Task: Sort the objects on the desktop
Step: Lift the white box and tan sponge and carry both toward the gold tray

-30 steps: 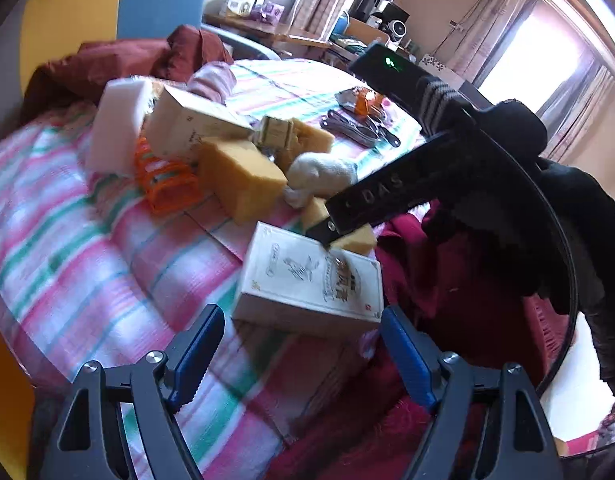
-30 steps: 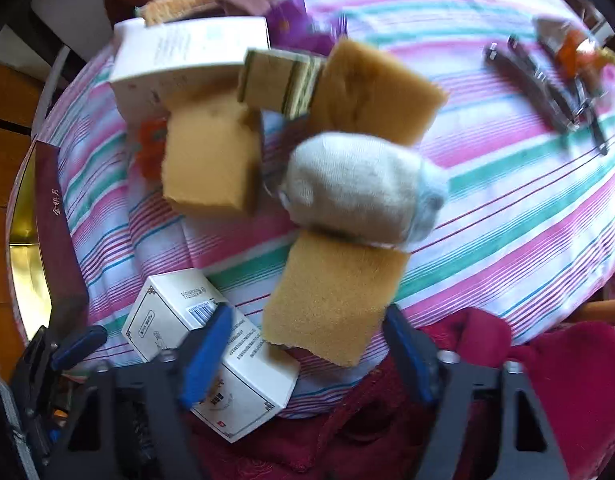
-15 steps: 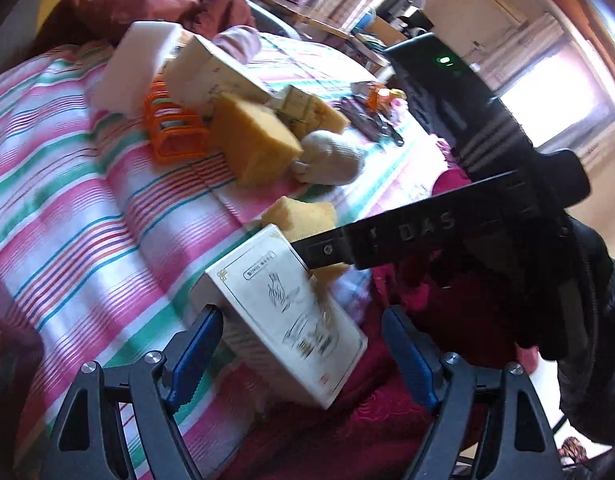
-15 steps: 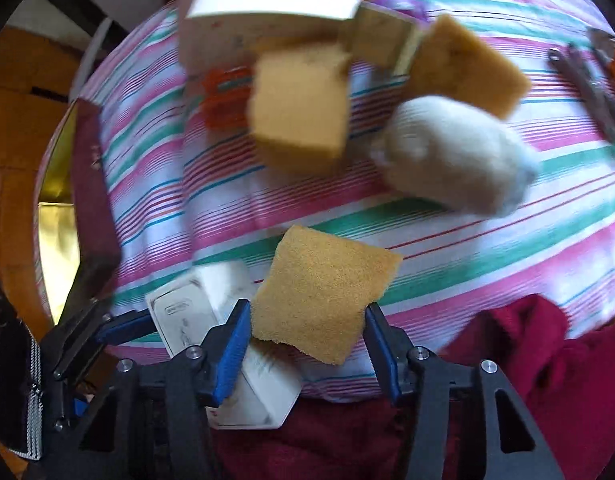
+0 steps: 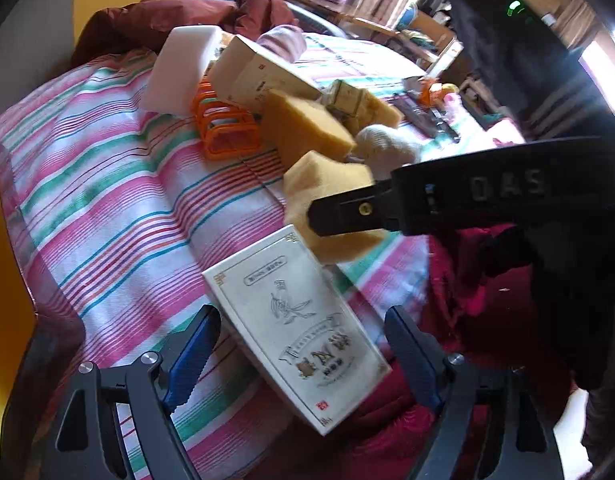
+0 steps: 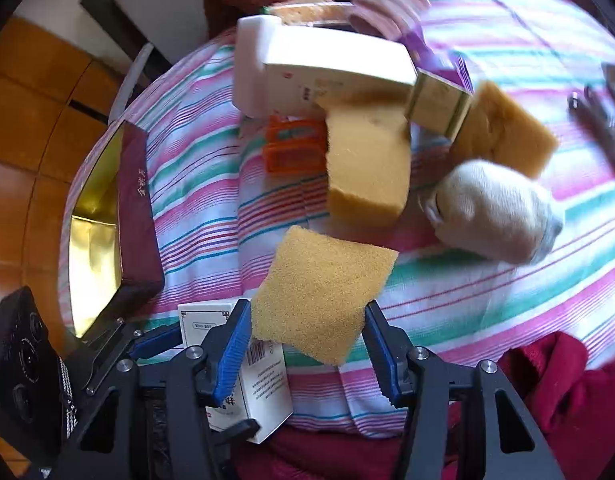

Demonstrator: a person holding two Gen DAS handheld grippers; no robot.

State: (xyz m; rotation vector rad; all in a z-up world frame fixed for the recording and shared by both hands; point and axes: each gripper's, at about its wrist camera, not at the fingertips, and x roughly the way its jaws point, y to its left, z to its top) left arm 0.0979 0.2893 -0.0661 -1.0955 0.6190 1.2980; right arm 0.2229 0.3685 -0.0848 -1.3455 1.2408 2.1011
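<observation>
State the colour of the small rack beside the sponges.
Orange rack; the left wrist view shows it best.

Round table under a cloth striped pink, green and white, filling most of both views. At upper centre of the right wrist view, a heap: white foam block, long white carton, orange plastic rack, thick yellow sponge, second sponge further right. Rolled grey-white sock at right of centre. Metal tools, blurred, at the right edge. White printed box at lower centre of the left wrist view. Dark red cloth at lower right.
</observation>
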